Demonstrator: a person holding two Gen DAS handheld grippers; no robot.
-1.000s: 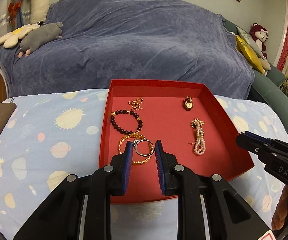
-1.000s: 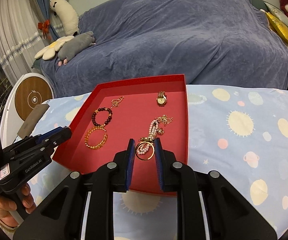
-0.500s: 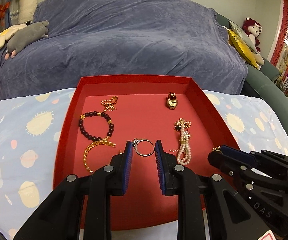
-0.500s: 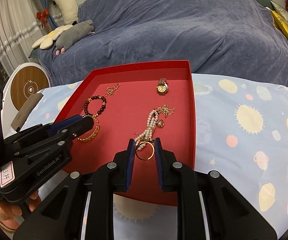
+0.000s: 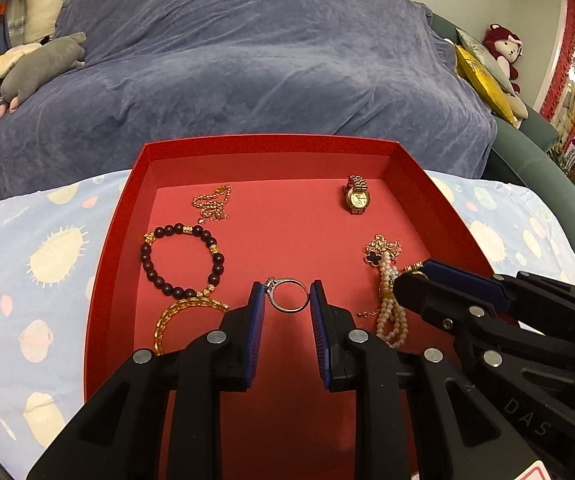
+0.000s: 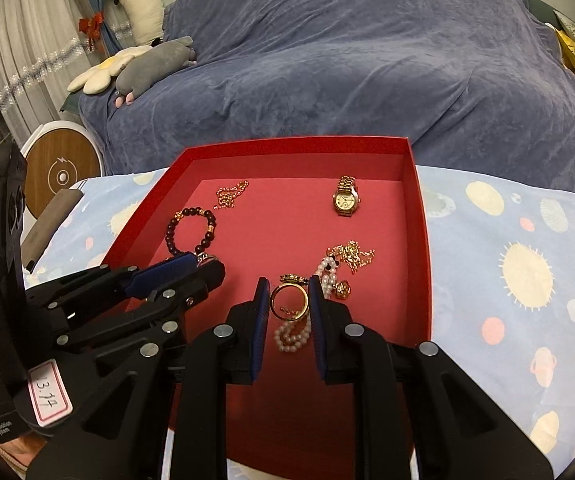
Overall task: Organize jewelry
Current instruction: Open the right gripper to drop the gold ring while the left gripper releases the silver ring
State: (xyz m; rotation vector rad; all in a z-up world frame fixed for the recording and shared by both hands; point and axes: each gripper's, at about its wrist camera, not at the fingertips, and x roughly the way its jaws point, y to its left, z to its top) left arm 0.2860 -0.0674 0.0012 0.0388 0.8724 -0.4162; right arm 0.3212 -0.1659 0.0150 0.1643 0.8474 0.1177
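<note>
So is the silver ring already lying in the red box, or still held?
Held. The silver ring stands upright, pinched between the left gripper pads above the red box floor.

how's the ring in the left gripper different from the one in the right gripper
The silver ring is thin, with a small stone setting at its upper left; the gold ring is a wider, plain-looking band. The silver ring shows against bare red tray floor, while the gold ring shows over the pearl strand. Both stand upright, pinched across their width by a gripper: left gripper, right gripper.
</note>
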